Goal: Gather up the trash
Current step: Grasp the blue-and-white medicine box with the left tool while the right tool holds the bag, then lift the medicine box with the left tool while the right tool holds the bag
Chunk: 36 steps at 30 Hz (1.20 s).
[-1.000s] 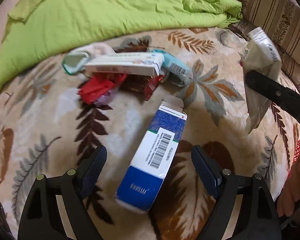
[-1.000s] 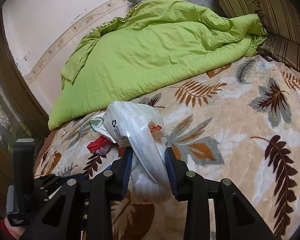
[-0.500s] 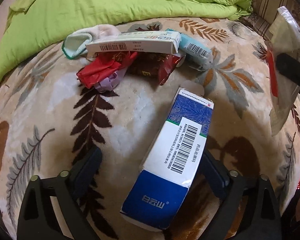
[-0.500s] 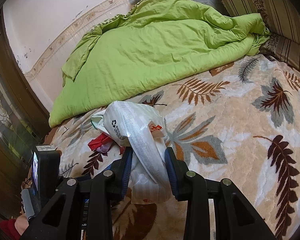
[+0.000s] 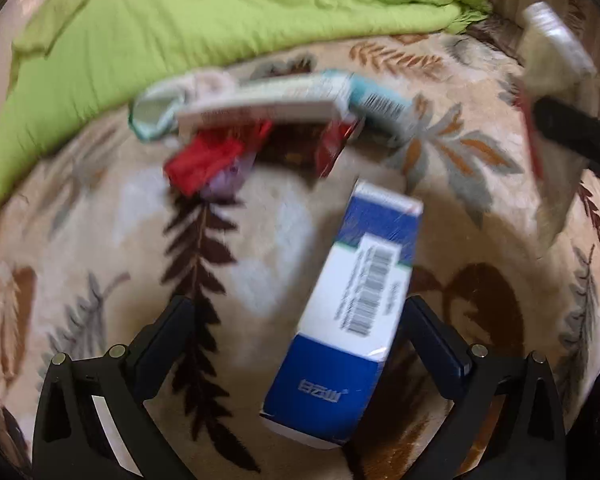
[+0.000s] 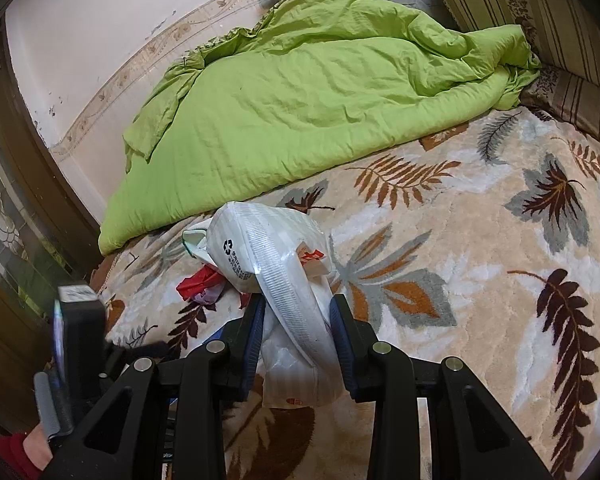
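A blue and white carton with a barcode lies slanted on the leaf-patterned blanket. My left gripper is open around it, and the carton's right edge sits close to the right finger. The left wrist view is blurred. Further back is a pile of trash: a long white box, a red wrapper and a teal packet. My right gripper is shut on a crumpled white plastic bag, held above the blanket. That bag also shows at the left wrist view's right edge.
A rumpled green quilt covers the back of the bed. Striped cushions line the far right. A wall and a wooden frame stand on the left. A hand in a red sleeve holds the left gripper's handle.
My left gripper moved forward until its fingers came either side of the blue carton, and it is still moving. The right gripper and its bag have stayed almost still.
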{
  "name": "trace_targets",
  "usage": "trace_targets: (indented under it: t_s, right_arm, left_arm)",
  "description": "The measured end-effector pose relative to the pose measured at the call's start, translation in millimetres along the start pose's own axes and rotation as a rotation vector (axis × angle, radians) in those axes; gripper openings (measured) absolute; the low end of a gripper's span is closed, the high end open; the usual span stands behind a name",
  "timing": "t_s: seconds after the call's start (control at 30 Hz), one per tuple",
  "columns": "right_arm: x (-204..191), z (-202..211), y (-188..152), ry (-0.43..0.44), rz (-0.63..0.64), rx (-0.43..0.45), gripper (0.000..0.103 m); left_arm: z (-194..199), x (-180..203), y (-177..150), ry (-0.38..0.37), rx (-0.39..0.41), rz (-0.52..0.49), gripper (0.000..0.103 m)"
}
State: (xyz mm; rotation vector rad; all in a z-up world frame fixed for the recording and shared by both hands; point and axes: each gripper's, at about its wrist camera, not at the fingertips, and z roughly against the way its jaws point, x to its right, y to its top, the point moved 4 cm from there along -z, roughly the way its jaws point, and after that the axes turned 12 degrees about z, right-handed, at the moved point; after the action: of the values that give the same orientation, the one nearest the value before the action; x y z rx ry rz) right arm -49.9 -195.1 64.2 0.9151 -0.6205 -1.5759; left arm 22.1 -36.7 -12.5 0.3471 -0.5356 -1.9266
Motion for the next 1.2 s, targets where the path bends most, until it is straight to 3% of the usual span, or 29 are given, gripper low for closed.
trace_targets:
  t_s: [0.17, 0.2, 0.23, 0.3, 0.43, 0.7, 1.03, 1.2]
  right_arm:
    - [-2, -1, 0, 0.002, 0.004, 0.0, 0.036]
    - [-2, -1, 0, 0.002, 0.004, -0.001, 0.036]
    - [-2, -1, 0, 0.003, 0.003, -0.002, 0.036]
    - [-2, -1, 0, 0.001, 0.002, -0.004, 0.037]
    - [0, -2, -1, -0.002, 0.001, -0.01, 0.036]
    - [-12, -1, -4, 0.011, 0.055, -0.015, 0.036]
    - [-48, 17, -29, 0.099, 0.131, -0.058, 0.036]
    - [-61, 32, -54, 0.15, 0.147, -0.096, 0.036]
  left_arm:
    - [8, 14, 11, -0.011, 0.005, -0.077, 0.101]
    - [4, 17, 12, 0.0, -0.009, -0.091, 0.09]
    - [-1, 19, 12, 0.008, -0.026, -0.094, 0.067]
    - [-12, 19, 10, 0.004, -0.065, -0.075, 0.037]
    - [-5, 16, 8, -0.01, -0.01, -0.014, 0.037]
    - [69, -11, -25, -0.047, 0.232, 0.191, 0.037]
    - [110, -24, -69, 0.104, 0.411, 0.283, 0.037]
    - [111, -28, -69, 0.116, 0.447, 0.306, 0.037]
